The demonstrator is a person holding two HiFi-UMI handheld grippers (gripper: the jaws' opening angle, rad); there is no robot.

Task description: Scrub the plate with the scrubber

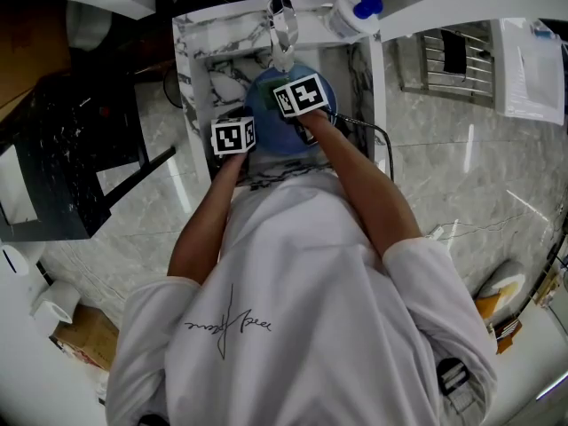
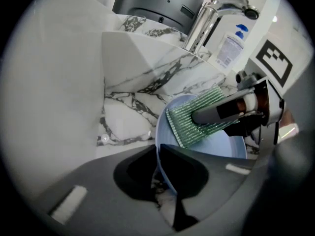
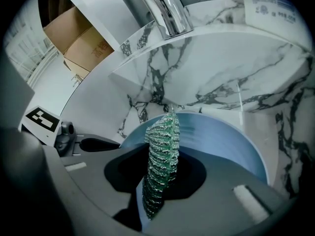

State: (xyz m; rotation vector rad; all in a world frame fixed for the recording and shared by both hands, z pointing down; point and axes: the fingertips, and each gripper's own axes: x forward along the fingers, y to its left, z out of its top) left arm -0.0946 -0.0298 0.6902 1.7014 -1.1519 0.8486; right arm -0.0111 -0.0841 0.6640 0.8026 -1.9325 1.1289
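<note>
Blue plate (image 2: 216, 145), lower centre of the left gripper view, over the marble sink (image 2: 128, 124), clamped by its rim in the left gripper (image 2: 165, 178). Green scrubber (image 3: 162, 141) pinched in the right gripper (image 3: 157, 178), laid against the plate's face. Scrubbing judged under way; finish not yet evident.

Marble sink (image 1: 222, 35), faucet (image 1: 284, 29), soap bottle (image 1: 351, 11)

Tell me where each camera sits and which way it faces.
Head view: on the person's head, looking steeply down at the sink; shows both arms and shirt.
Left gripper view: on the left gripper, looking along its jaws, shut on the plate rim; the right gripper shows too.
Right gripper view: on the right gripper, looking along its jaws, shut on the scrubber.
Shared: both gripper views show plate, scrubber and tap.
</note>
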